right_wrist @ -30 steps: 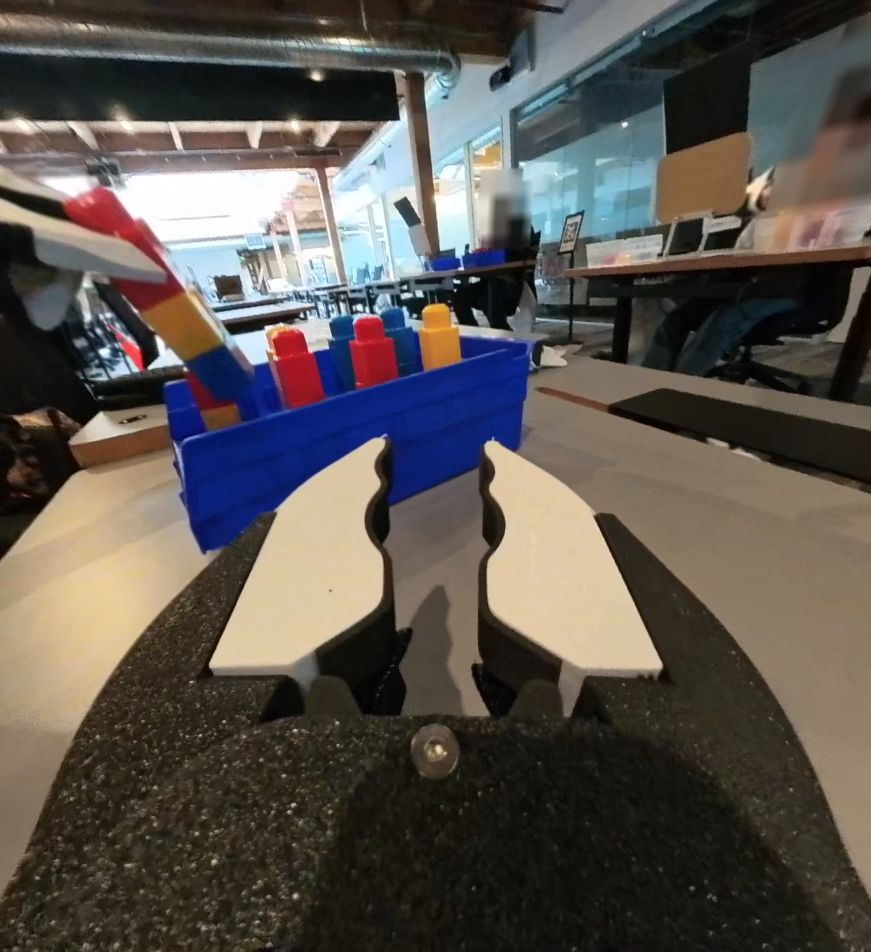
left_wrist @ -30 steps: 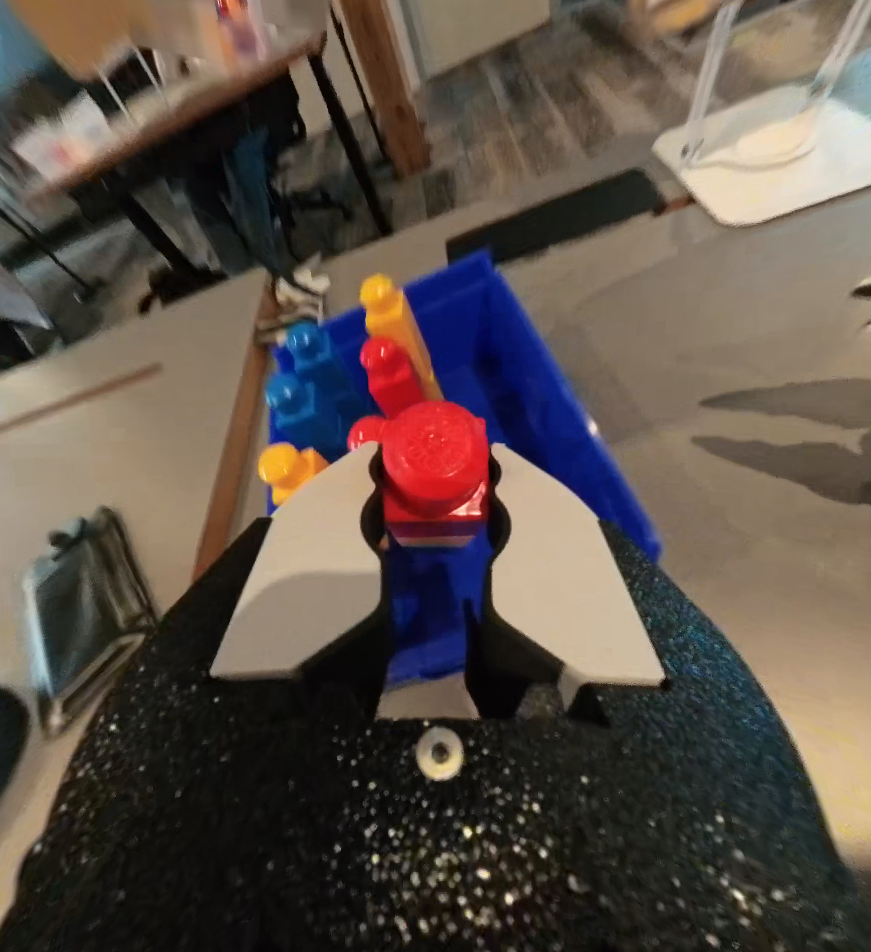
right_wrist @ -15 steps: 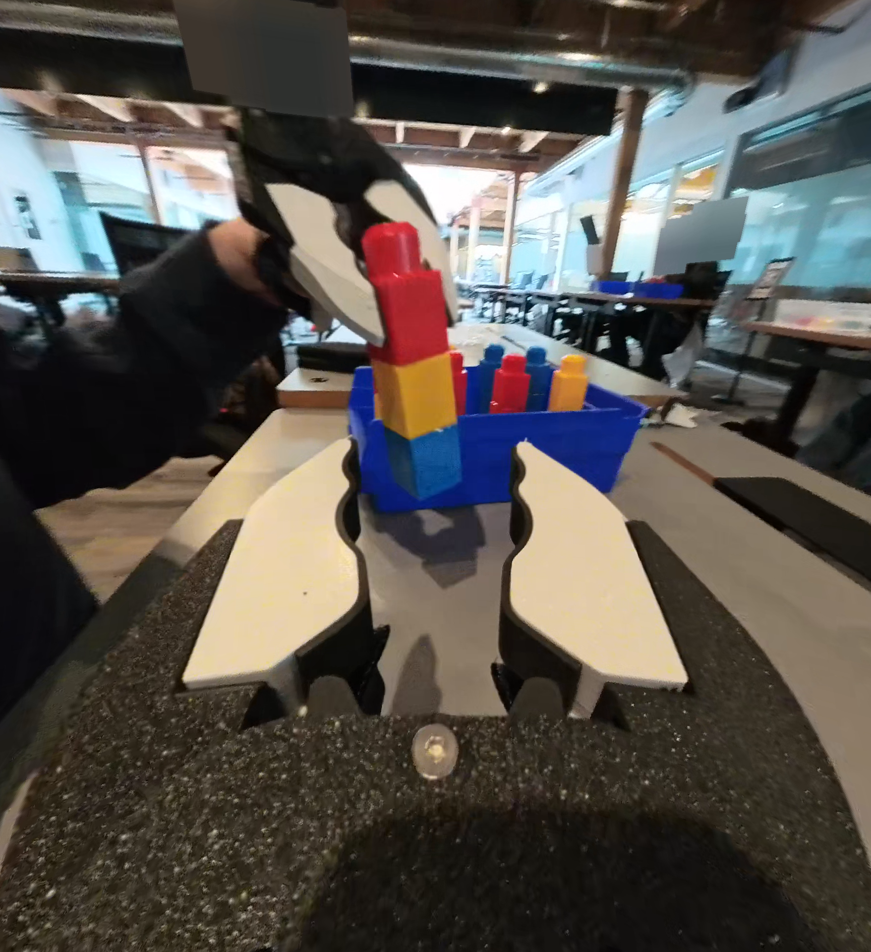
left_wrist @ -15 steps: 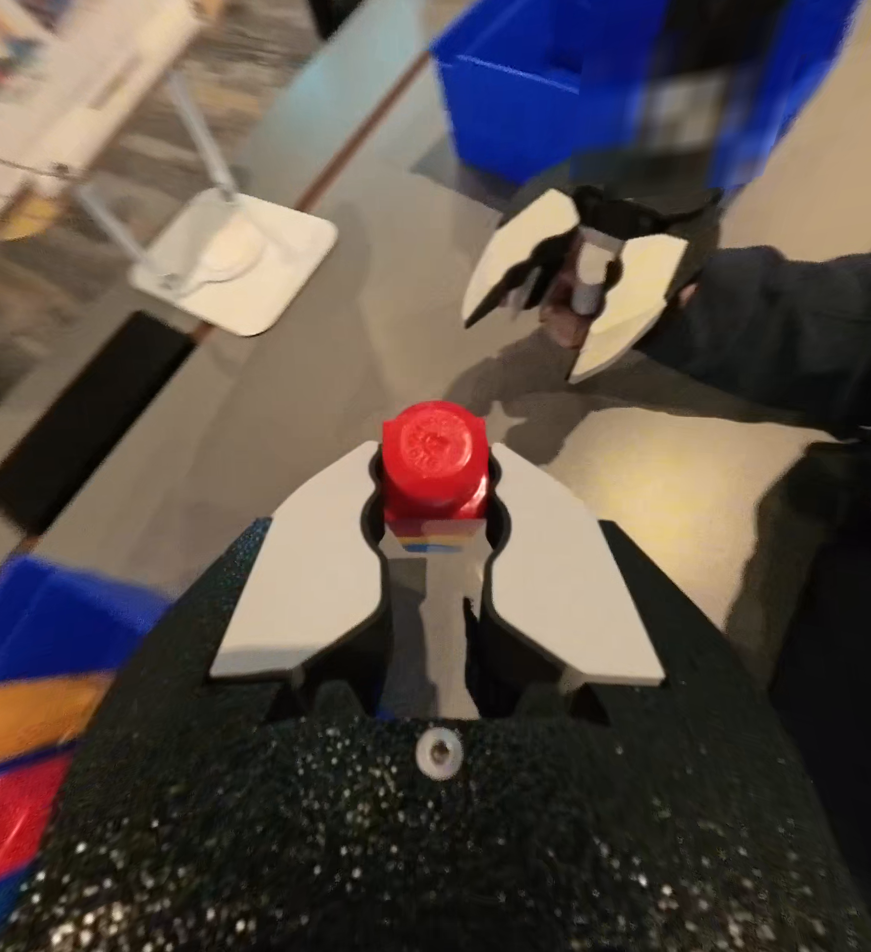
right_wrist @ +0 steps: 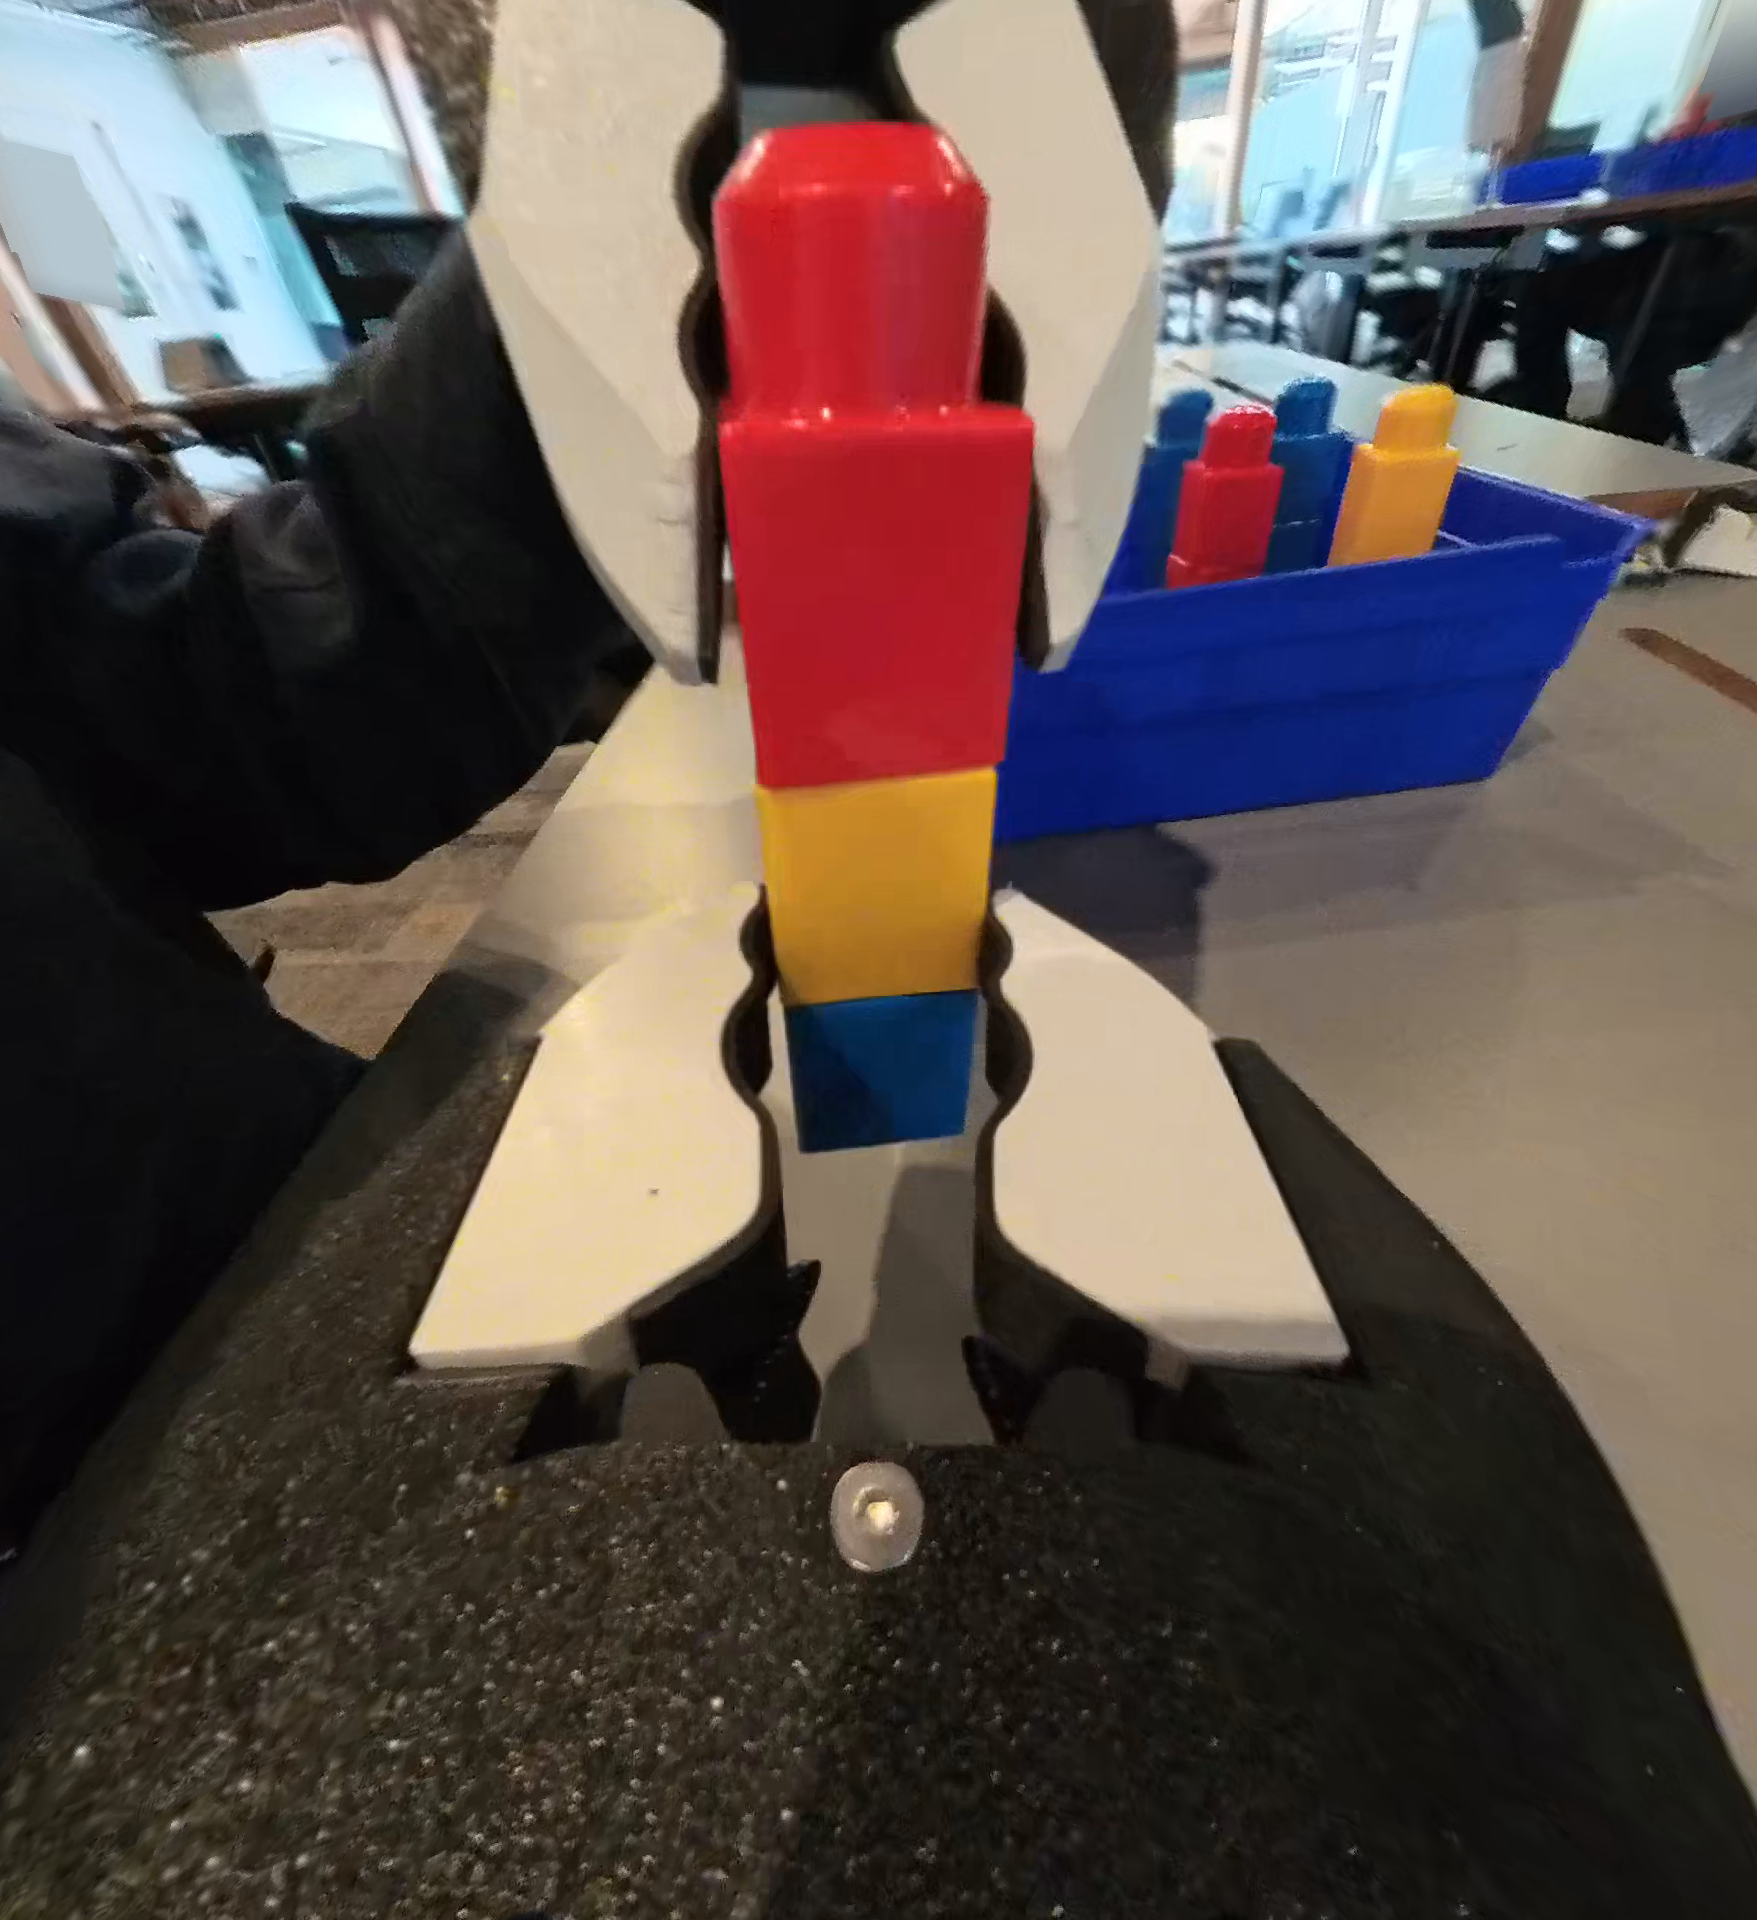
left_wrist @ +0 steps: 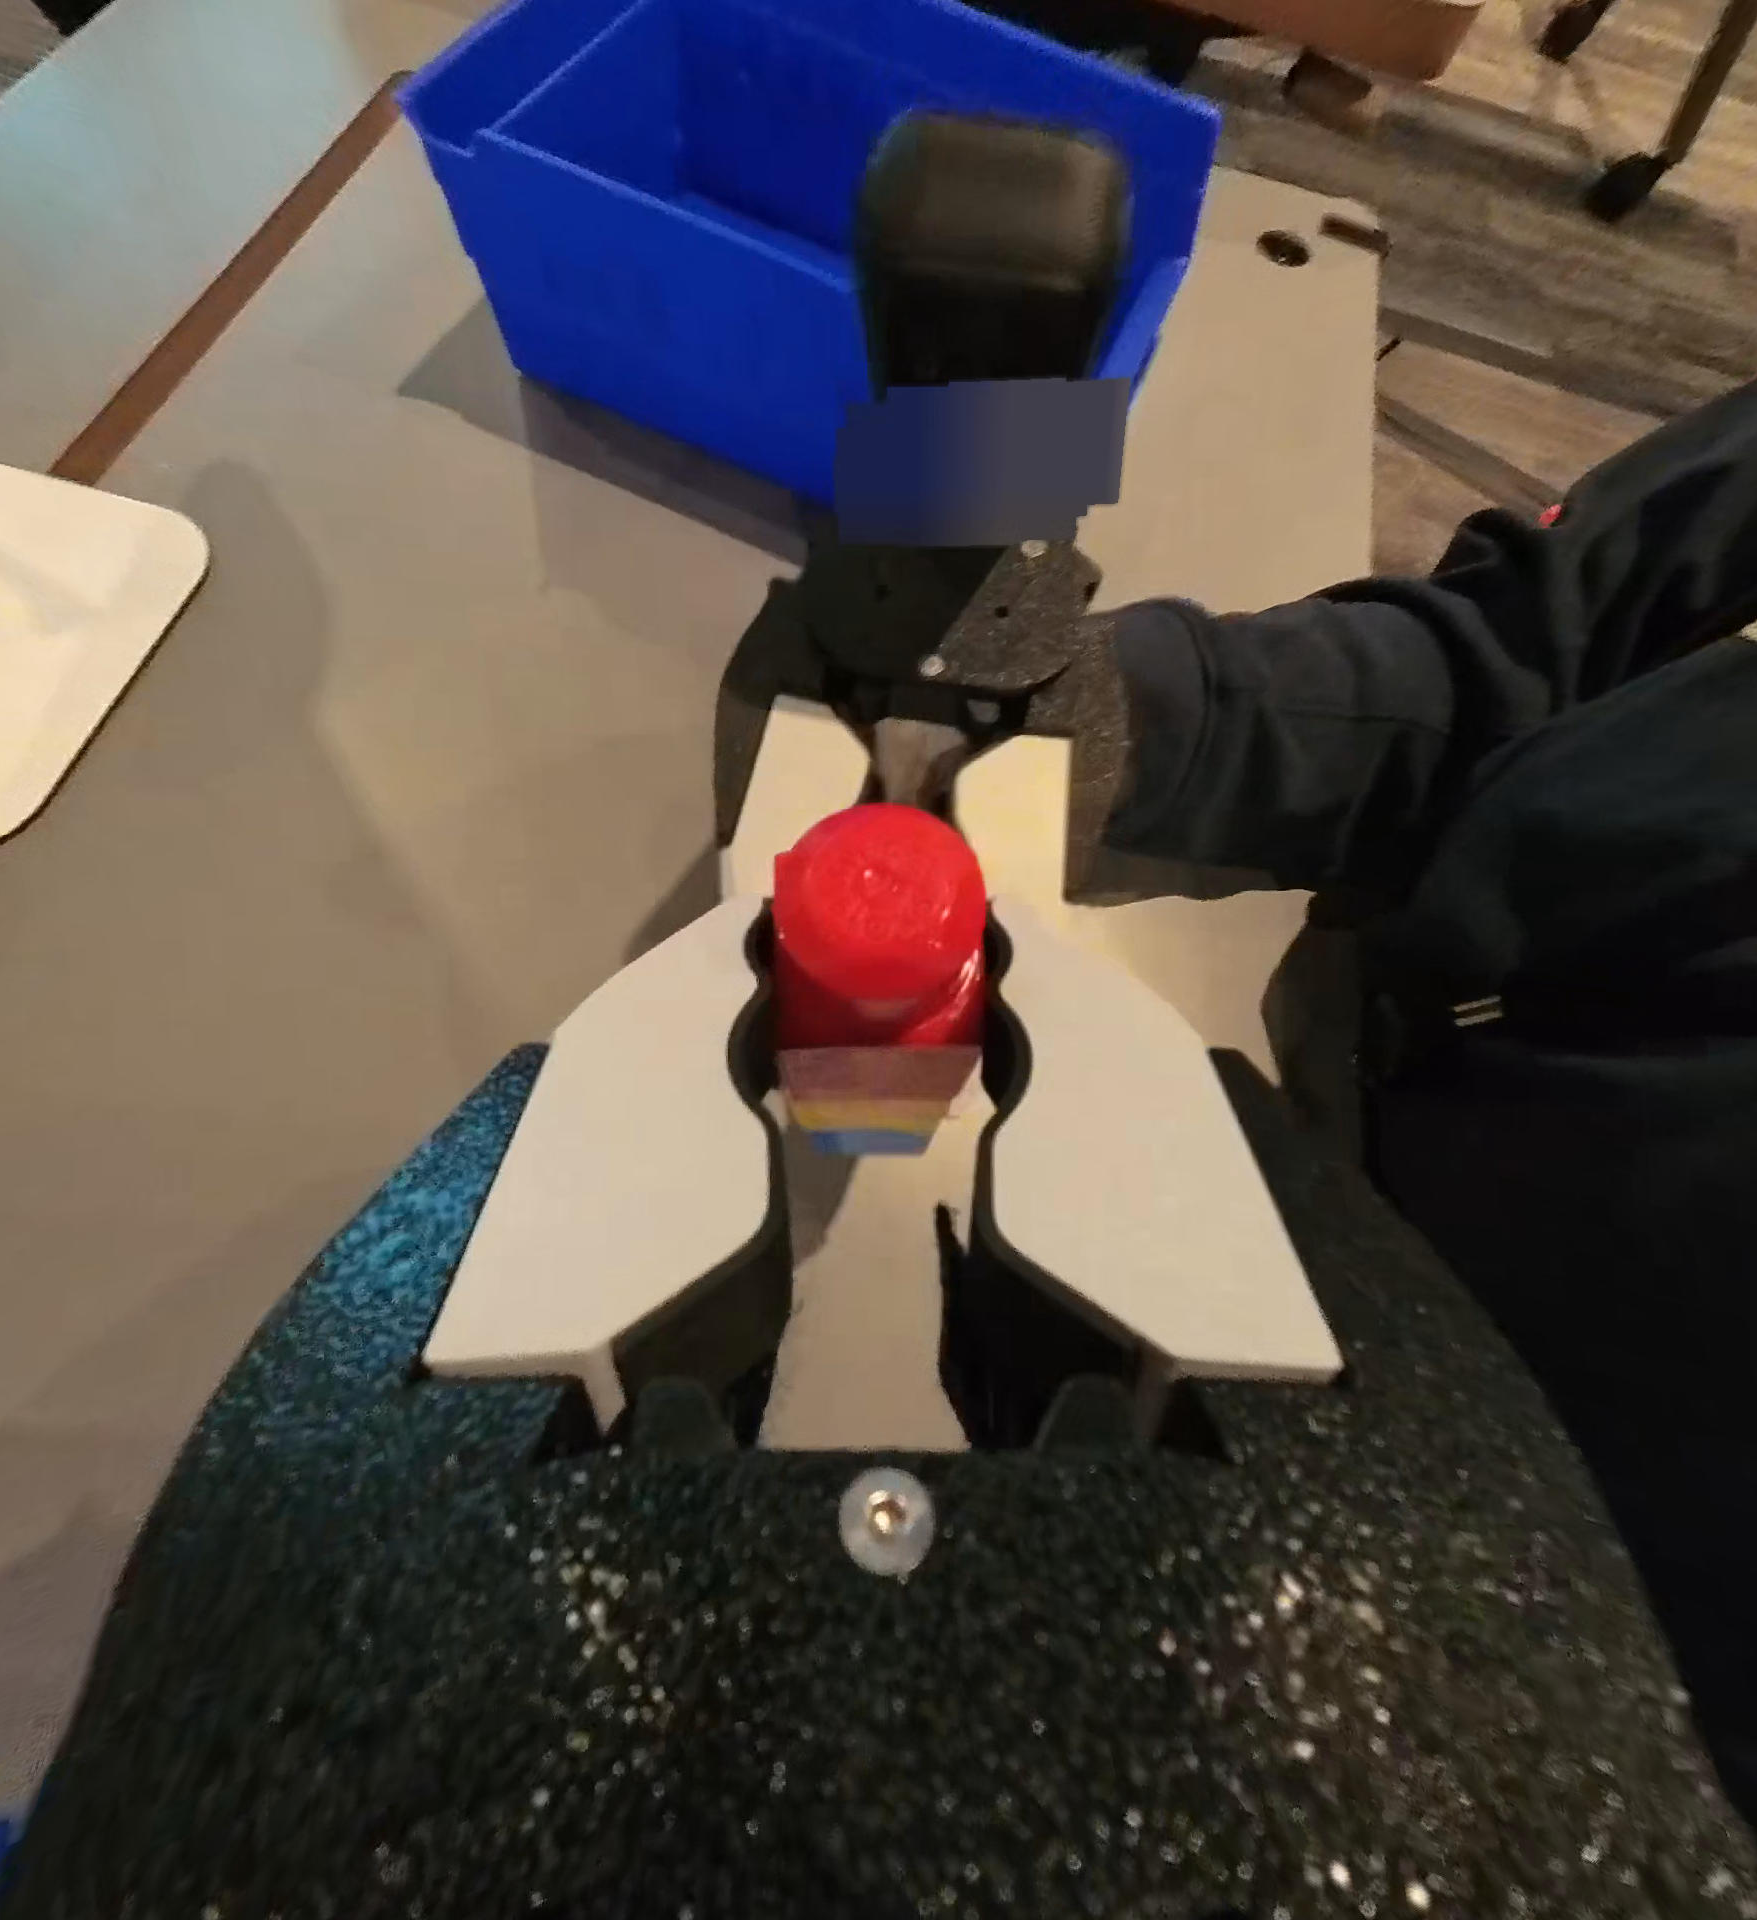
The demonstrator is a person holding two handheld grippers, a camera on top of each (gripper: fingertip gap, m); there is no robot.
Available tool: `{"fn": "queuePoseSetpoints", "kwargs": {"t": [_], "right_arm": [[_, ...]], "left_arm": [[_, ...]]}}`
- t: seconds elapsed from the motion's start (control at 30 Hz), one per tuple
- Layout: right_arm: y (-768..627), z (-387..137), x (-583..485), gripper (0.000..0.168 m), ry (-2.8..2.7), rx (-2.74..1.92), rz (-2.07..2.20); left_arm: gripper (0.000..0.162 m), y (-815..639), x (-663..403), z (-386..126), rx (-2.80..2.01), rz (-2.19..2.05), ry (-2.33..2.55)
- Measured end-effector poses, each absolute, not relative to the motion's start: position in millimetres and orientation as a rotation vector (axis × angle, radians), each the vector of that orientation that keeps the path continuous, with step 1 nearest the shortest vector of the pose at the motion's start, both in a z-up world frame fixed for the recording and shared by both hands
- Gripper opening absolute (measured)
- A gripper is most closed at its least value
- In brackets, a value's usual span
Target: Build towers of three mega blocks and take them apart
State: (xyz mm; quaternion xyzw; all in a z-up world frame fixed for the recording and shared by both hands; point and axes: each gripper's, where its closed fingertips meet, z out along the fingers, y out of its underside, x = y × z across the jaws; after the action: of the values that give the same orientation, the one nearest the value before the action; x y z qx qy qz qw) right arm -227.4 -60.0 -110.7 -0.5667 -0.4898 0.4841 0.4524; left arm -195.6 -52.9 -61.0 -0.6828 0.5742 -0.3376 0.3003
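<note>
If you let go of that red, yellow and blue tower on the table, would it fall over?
Probably easily: the tower is tall and narrow, one block wide. The small blue block is its only base. It looks like stiff plastic, so it would likely topple whole, not bend.

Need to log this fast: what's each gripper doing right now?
Left gripper: closed on the red block topping the tower.
Right gripper: around the blue block; grip cannot be told.

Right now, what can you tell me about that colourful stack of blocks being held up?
The three-block tower looks like glossy plastic: a red block with a round stud on top, a yellow one, then a blue one at the bottom. It stands upright. The left hand-held gripper clamps the red block from above, while the right hand-held gripper flanks the yellow and blue blocks; contact there is unclear.
</note>
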Motion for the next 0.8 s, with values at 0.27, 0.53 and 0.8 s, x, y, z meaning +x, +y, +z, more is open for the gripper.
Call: {"fn": "queuePoseSetpoints", "kwargs": {"t": [0.27, 0.53, 0.8], "right_arm": [[-36, -77, -196, 0.037, -0.899, -1.276, 1.334], [-42, -54, -184, 0.037, -0.772, -1.093, 1.559], [-45, -55, -184, 0.037, -0.785, -1.085, 1.577]], "left_arm": [[0.091, -34, -201, -49, -1.752, -0.88, 1.236], [0.088, -47, -173, -90, -1.731, -1.027, 1.278], [0.04, -55, -159, -100, -1.694, -1.2, 1.298]]}}
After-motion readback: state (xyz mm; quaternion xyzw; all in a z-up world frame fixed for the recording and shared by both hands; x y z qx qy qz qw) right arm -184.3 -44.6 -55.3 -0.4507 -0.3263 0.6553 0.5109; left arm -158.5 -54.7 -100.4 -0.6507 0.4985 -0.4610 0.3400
